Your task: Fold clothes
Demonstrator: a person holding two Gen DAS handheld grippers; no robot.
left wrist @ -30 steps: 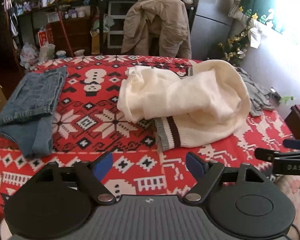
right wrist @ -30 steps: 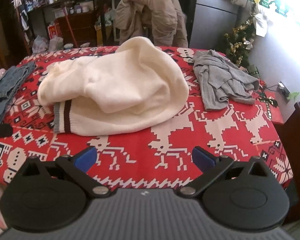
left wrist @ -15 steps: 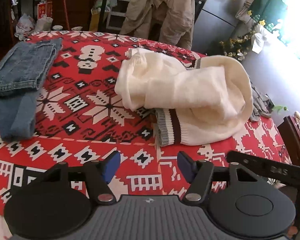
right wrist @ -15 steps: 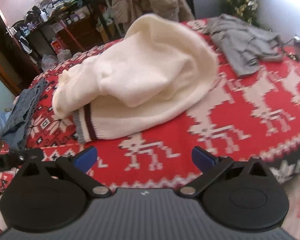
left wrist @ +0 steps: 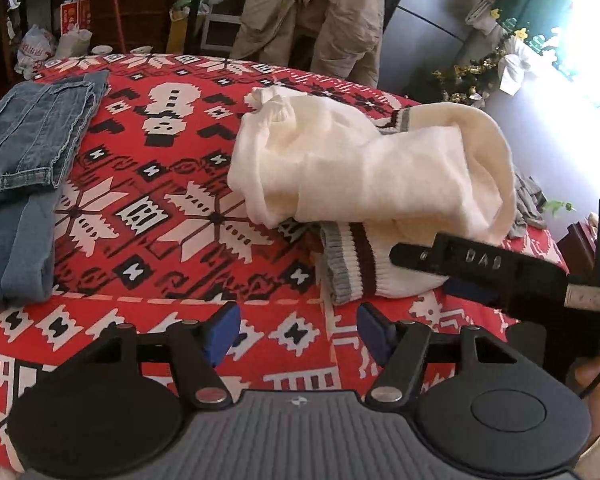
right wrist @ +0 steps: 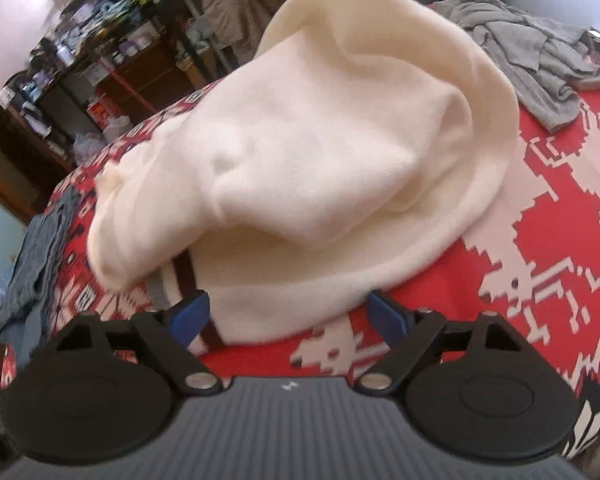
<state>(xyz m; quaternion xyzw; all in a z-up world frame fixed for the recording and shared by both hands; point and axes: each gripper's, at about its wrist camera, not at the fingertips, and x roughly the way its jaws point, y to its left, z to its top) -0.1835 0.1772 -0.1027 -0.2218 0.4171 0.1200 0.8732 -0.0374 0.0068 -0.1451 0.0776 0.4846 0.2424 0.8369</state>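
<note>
Right gripper [right wrist: 288, 316] jaws closing but apart, straddling striped hem of cream knit sweater [right wrist: 340, 152]; left gripper [left wrist: 298, 334] apart, empty, just short of hem. Pinch both hem corners evenly. Beyond, grey garment [right wrist: 540, 48] crumpled on red patterned bedspread [right wrist: 560, 220].

both wrist views look steeply down, sharing the cream sweater [left wrist: 364, 176].

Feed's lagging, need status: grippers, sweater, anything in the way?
Left gripper open, short of the sweater. Right gripper open, closing, sweater hem between the fingers. Nothing blocking.
</note>
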